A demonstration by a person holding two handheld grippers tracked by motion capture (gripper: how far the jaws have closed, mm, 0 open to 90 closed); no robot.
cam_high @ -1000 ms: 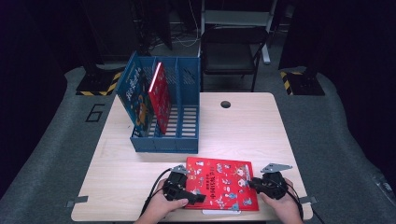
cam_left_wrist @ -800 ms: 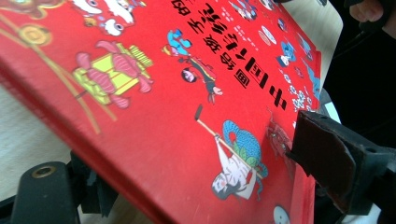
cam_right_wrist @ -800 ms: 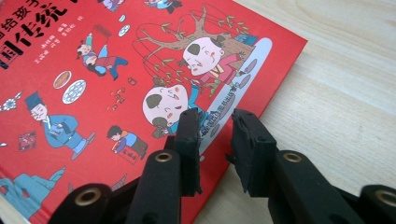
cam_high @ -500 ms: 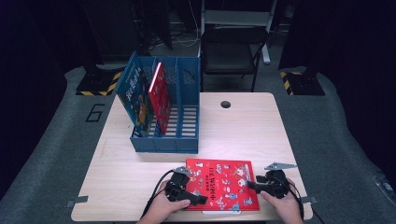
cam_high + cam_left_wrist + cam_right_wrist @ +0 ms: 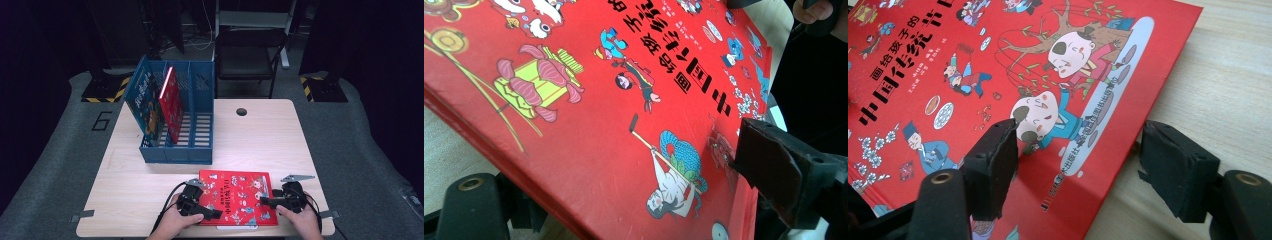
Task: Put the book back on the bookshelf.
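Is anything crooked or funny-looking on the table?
The two books in the blue rack lean sideways instead of standing straight. The big red book lies flat near the table's front edge, and white paper pokes out underneath.
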